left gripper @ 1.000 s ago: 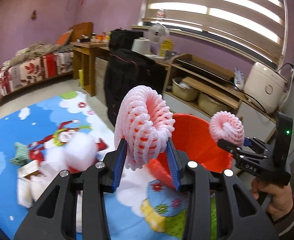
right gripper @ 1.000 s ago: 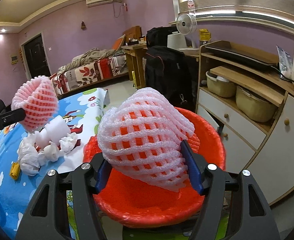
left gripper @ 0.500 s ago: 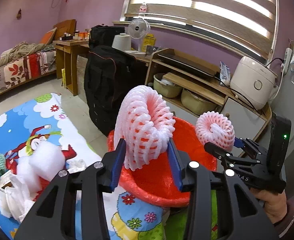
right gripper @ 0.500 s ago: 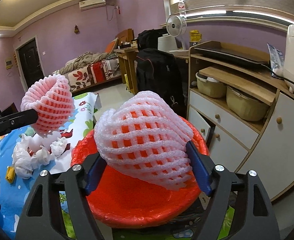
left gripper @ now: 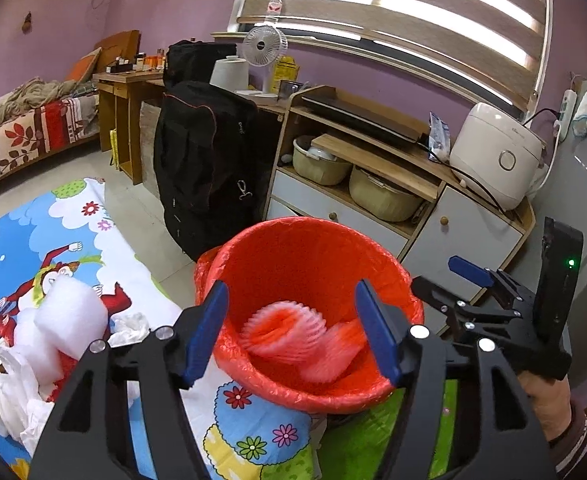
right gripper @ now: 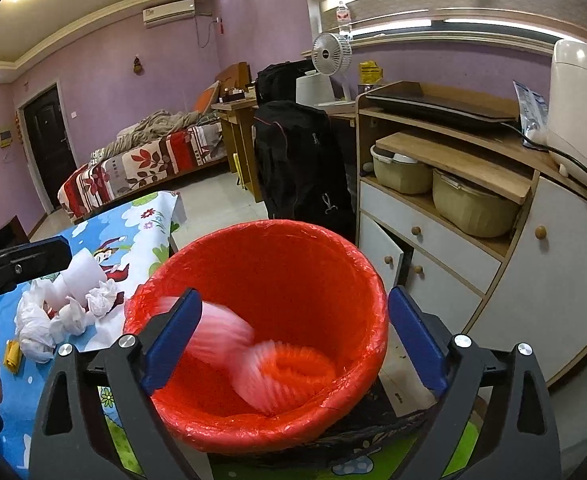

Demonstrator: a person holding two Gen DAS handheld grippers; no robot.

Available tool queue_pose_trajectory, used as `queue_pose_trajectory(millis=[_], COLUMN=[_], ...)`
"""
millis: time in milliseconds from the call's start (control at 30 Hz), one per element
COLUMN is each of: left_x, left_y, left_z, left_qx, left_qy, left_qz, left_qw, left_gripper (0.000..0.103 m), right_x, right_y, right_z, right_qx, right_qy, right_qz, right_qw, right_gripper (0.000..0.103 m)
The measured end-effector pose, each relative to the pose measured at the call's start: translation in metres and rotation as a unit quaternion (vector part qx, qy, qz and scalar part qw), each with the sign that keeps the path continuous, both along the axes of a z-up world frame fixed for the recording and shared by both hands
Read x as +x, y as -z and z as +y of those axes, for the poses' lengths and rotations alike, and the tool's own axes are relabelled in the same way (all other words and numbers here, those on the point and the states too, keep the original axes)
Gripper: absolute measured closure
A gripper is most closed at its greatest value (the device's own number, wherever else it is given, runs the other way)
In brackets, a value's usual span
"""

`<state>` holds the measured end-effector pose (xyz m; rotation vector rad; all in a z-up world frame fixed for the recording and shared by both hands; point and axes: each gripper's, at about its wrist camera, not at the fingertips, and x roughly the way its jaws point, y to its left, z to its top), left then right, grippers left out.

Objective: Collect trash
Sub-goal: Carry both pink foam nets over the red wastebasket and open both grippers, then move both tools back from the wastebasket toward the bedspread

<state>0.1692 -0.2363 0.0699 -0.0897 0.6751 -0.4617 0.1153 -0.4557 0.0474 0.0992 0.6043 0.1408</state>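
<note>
A red-lined trash bin point(left gripper: 305, 236) stands at the mat's edge, and it also shows in the right wrist view point(right gripper: 277, 232). Two pink foam fruit nets point(left gripper: 293, 340) lie blurred inside it, also seen in the right wrist view point(right gripper: 269, 364). My left gripper point(left gripper: 293, 332) is open and empty above the bin's near rim. My right gripper point(right gripper: 293, 340) is open and empty over the bin; it shows in the left wrist view point(left gripper: 453, 280) at the bin's right. White foam and crumpled paper trash point(left gripper: 53, 328) lies on the cartoon mat, left of the bin, also in the right wrist view point(right gripper: 69, 304).
A black suitcase point(left gripper: 205, 160) stands behind the bin. A wooden cabinet point(left gripper: 393, 184) with pots and a white rice cooker point(left gripper: 493, 156) is at the right. A bed point(left gripper: 25, 128) and desk are far left. A yellow scrap point(right gripper: 12, 360) lies on the mat point(left gripper: 33, 232).
Both grippers opened and let go of their pink foam nets, which dropped into the red bin. The left gripper moved further over the bin.
</note>
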Motion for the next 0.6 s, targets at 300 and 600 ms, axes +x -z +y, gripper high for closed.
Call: queue_pose_trajectory(millis=[300, 600], left_x=[-0.019, -0.043], left_y=[0.002, 0.002], left_z=[0.024, 0.054], left_qx=[0.001, 0.006], left_qy=[-0.031, -0.074], left_qz=[-0.009, -0.025], left_qw=[0.9995, 0.9970], left_gripper=[0.039, 0.039], right_x=[-0.005, -0.013], right_y=[-0.003, -0.005], right_z=[0.011, 0.044], right_qx=[0.001, 0.005], right_qy=[-0.017, -0.061], right_qz=[-0.007, -0.015], right_qw=[1.000, 0.998], right_gripper=[0.013, 0.013])
